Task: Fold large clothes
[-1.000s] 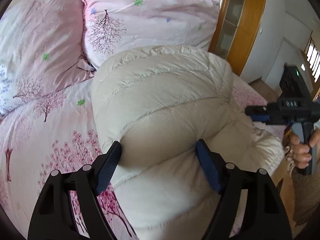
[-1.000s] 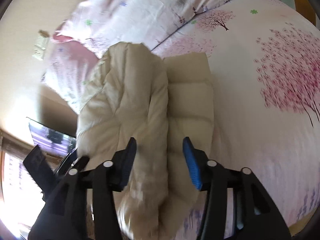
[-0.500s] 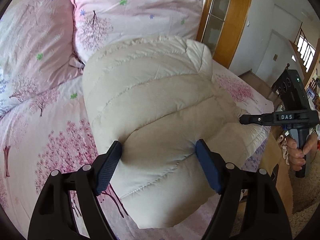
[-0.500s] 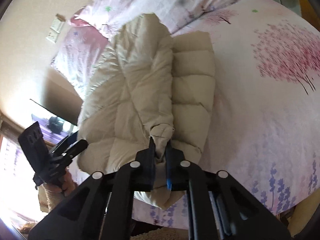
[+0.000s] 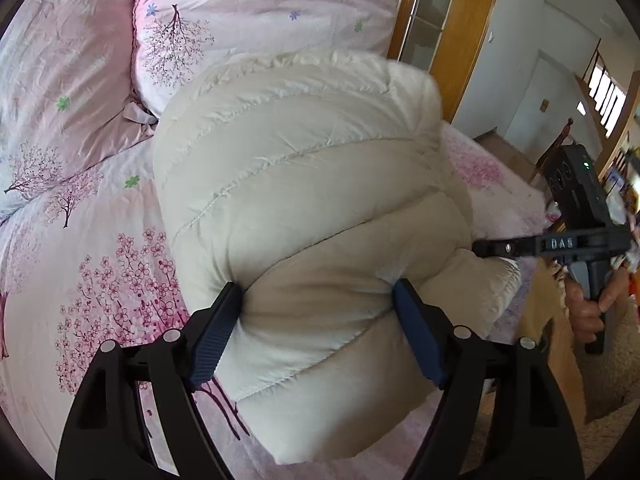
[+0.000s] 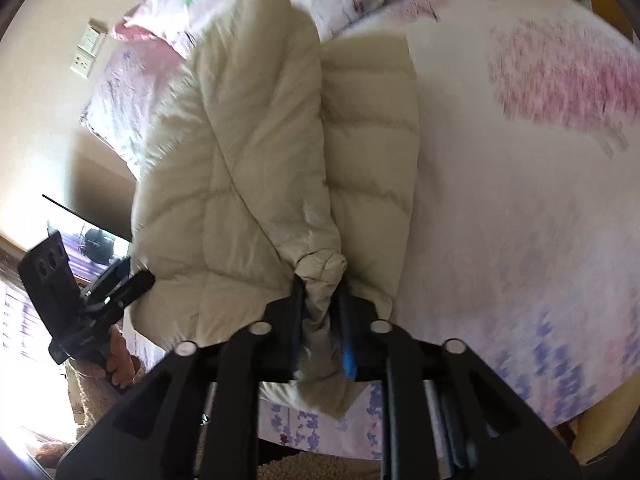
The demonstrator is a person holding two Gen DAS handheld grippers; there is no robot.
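Since a second ago the right gripper (image 6: 320,312) has gone from standing spread beside the bundle to pinching a gathered end of the cream quilted puffer jacket (image 5: 304,208); its jaws closed tight and have just been easing apart a little, with the bunched fabric still pressed between them. The jacket has also been swinging up and rounding out toward the pillows.

The left gripper (image 5: 316,332) is clamping the thick folded roll of the jacket, its blue pads (image 5: 216,332) sinking into the padding on both sides, jaws wide only because the roll is so bulky. The jacket is sitting near the foot edge of the bed with the pink blossom-print bedspread (image 5: 100,280), its near end hanging just over that edge, well short of the two pink floral pillows (image 5: 248,12) at the head.

I judge the two grips are sharing the work: the left is keeping the springy padding from unfolding, while the right is holding the loose end so it can be carried over the bundle. The fold looks well along.
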